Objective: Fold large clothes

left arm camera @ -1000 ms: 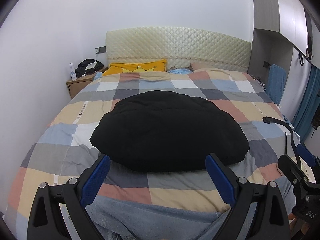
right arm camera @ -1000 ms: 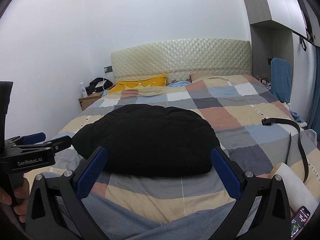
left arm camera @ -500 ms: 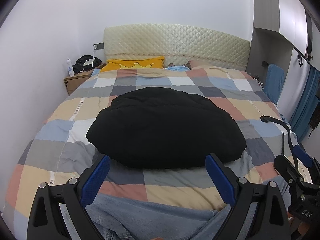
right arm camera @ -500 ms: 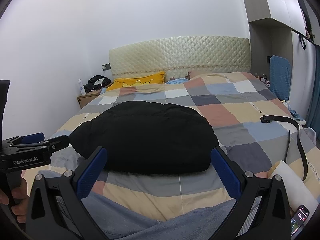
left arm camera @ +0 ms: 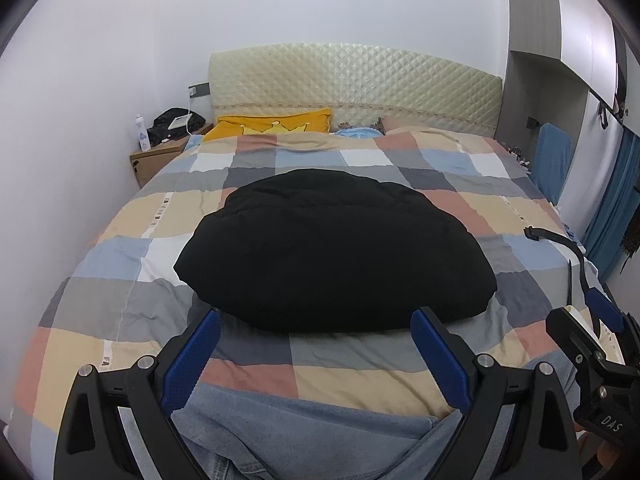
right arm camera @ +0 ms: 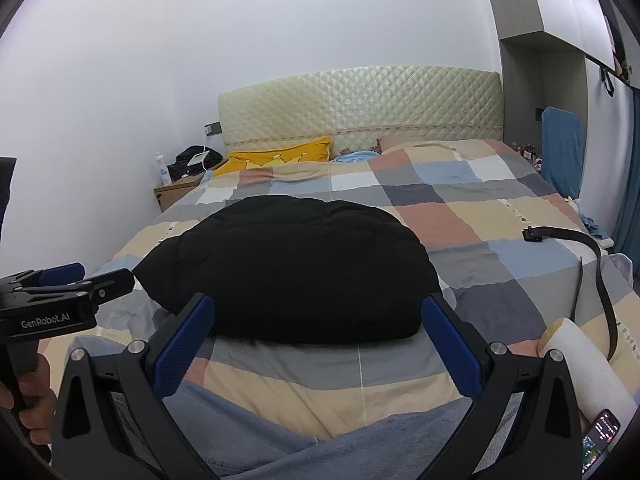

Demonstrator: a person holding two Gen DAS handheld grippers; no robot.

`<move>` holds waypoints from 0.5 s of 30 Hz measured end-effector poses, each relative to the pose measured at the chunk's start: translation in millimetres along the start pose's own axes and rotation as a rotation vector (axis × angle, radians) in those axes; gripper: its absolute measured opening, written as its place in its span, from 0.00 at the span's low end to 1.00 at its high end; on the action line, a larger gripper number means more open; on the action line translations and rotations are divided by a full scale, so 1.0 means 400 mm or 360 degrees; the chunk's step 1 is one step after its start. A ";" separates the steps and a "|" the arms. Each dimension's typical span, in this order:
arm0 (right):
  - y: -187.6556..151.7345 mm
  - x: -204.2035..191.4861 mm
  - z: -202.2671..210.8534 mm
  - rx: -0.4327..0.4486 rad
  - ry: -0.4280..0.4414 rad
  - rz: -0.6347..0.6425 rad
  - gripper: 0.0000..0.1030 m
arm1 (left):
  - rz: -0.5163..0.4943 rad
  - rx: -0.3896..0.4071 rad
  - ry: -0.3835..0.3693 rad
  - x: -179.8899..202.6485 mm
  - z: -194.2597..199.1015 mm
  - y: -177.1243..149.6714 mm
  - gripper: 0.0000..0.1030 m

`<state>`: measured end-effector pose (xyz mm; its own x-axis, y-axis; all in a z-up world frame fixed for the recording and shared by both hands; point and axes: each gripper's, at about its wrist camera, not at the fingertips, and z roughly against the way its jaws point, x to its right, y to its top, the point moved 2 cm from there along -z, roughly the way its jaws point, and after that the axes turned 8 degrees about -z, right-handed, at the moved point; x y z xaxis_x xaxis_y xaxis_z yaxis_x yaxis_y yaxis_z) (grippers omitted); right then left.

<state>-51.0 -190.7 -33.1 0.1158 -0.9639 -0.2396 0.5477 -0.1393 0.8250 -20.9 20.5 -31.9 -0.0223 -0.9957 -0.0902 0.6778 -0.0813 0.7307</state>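
Both views are tilting slightly lower than a second ago, showing more wall above the headboard (left arm camera: pixel 352 76). Checked bedding (left arm camera: pixel 460 216) is carrying the black puffy garment (left arm camera: pixel 332 252) at mid-bed. Left gripper (left arm camera: pixel 316 354) and right gripper (right arm camera: pixel 318 346) are hovering near the garment's closest edge, both spread wide, gripping nothing.

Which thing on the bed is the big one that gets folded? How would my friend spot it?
Start at the bed with the checked quilt. In its middle lies a puffy black coat, bundled into a rounded heap. It is the only all-black, padded lump there; the thin black strap lies apart, near the right edge.
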 end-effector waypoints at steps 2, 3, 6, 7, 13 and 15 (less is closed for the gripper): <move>-0.001 0.000 -0.001 0.0000 -0.0001 0.0010 1.00 | -0.0001 0.0002 -0.0002 -0.001 0.000 0.000 0.94; -0.002 0.001 0.000 0.0004 -0.0003 0.0012 1.00 | 0.0000 -0.0001 -0.0003 0.000 -0.002 0.000 0.94; -0.003 0.000 -0.004 -0.0003 0.0001 0.0008 1.00 | 0.0000 -0.0002 -0.0005 0.000 -0.003 -0.003 0.94; -0.003 -0.001 -0.003 -0.0006 0.0002 0.0006 1.00 | -0.0001 0.0000 -0.0003 0.000 -0.003 -0.003 0.94; 0.001 -0.005 -0.004 -0.0002 0.0001 0.0015 1.00 | 0.0001 0.0007 -0.0001 0.001 0.000 -0.005 0.94; 0.004 -0.006 -0.008 -0.0007 0.0000 0.0016 1.00 | -0.0001 0.0000 0.0002 0.003 -0.001 -0.004 0.94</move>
<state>-47.7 -187.9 -33.0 0.1212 -0.9654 -0.2311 0.5501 -0.1284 0.8251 -21.6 19.4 -33.3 -0.0220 -0.9956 -0.0915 0.6779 -0.0821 0.7306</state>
